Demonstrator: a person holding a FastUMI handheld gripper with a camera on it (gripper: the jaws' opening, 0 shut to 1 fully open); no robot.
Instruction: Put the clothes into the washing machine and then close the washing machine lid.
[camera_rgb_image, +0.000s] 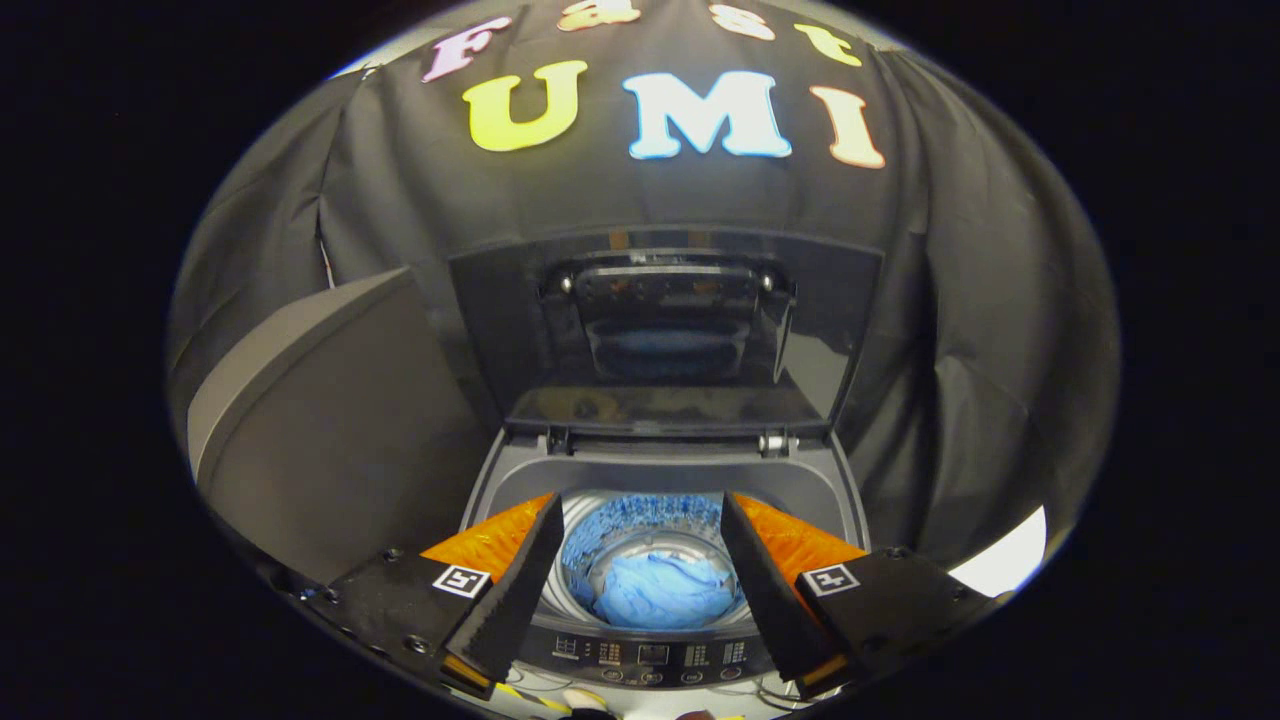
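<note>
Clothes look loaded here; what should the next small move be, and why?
Probably reach up toward the raised lid to swing it down: the blue clothes already lie in the drum, and the gripper is open and empty above them.

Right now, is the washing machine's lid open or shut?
Open. The lid stands raised behind the drum, where blue clothes lie. The tongs hang spread above, holding nothing.

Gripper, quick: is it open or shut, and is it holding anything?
Gripper: open, holding nothing, fingers spread above the washing machine drum with the blue clothes inside.
</note>
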